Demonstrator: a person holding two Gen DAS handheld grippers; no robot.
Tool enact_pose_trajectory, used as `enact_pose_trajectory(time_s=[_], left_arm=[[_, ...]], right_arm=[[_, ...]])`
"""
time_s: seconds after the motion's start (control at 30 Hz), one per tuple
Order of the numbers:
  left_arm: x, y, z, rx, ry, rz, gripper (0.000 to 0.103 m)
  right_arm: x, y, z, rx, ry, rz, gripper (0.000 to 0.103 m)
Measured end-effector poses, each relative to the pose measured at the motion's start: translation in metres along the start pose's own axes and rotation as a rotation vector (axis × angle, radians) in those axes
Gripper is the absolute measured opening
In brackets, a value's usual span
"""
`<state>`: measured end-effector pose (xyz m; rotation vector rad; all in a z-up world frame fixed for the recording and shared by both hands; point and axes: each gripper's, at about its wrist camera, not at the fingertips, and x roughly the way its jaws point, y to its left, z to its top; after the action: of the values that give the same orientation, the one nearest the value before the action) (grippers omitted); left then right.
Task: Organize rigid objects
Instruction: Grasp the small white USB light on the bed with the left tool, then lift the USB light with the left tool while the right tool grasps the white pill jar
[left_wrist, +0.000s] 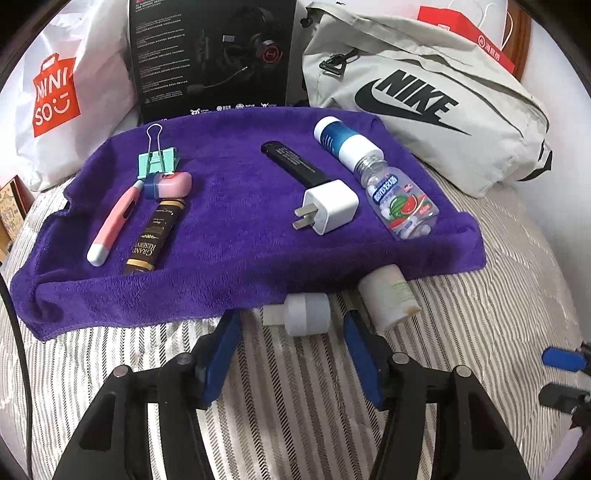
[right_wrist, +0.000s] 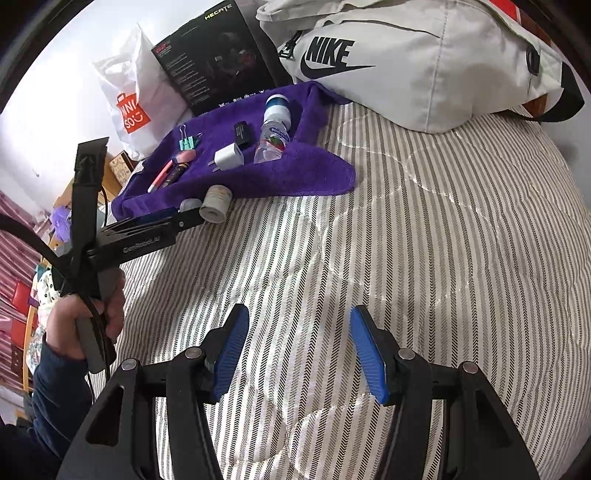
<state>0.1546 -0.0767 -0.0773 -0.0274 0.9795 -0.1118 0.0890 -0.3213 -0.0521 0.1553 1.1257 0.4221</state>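
Note:
A purple towel (left_wrist: 236, 236) lies on the striped bed. On it are a mint binder clip (left_wrist: 157, 160), a pink thermometer (left_wrist: 114, 221), a pink-capped item (left_wrist: 170, 184), a dark "Grand Reserve" tube (left_wrist: 151, 236), a black bar (left_wrist: 291, 160), a white charger plug (left_wrist: 328, 212), a blue-white bottle (left_wrist: 343, 142) and a clear candy bottle (left_wrist: 402, 203). A small white bottle (left_wrist: 304, 314) and a cream tube (left_wrist: 388, 299) lie on the bed at the towel's front edge. My left gripper (left_wrist: 291, 325) is open around the small white bottle. My right gripper (right_wrist: 299, 328) is open and empty over bare bedding.
A grey Nike bag (left_wrist: 424, 107) lies behind the towel at right. A black headset box (left_wrist: 214, 55) and a white Miniso bag (left_wrist: 55, 96) stand behind it. The left gripper (right_wrist: 155, 229) and the hand holding it show in the right wrist view.

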Motion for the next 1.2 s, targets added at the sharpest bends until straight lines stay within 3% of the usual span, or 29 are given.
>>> enact_pose_trajectory(time_s=[0.2, 0.3, 0.57, 0.93, 1.2], left_arm=[[0.003, -0.005, 0.003, 0.020, 0.002, 0.024, 0.046], [0.005, -0.009, 0.004, 0.027, -0.002, 0.034, 0.034], [-0.001, -0.009, -0.003, 0.019, -0.007, 0.013, 0.034], [-0.041, 0.065, -0.020, -0.035, -0.016, 0.082, 0.034], [-0.045, 0.085, -0.035, -0.066, -0.020, 0.053, 0.034]], right_arm=[[0.010, 0.001, -0.005, 0.003, 0.032, 0.007, 0.057], [0.017, 0.005, -0.008, -0.003, 0.048, 0.012, 0.057], [0.021, 0.027, -0.002, -0.028, 0.018, 0.032, 0.057], [0.065, 0.067, 0.056, -0.063, -0.047, 0.014, 0.057], [0.095, 0.082, 0.072, -0.043, -0.049, -0.027, 0.054]])
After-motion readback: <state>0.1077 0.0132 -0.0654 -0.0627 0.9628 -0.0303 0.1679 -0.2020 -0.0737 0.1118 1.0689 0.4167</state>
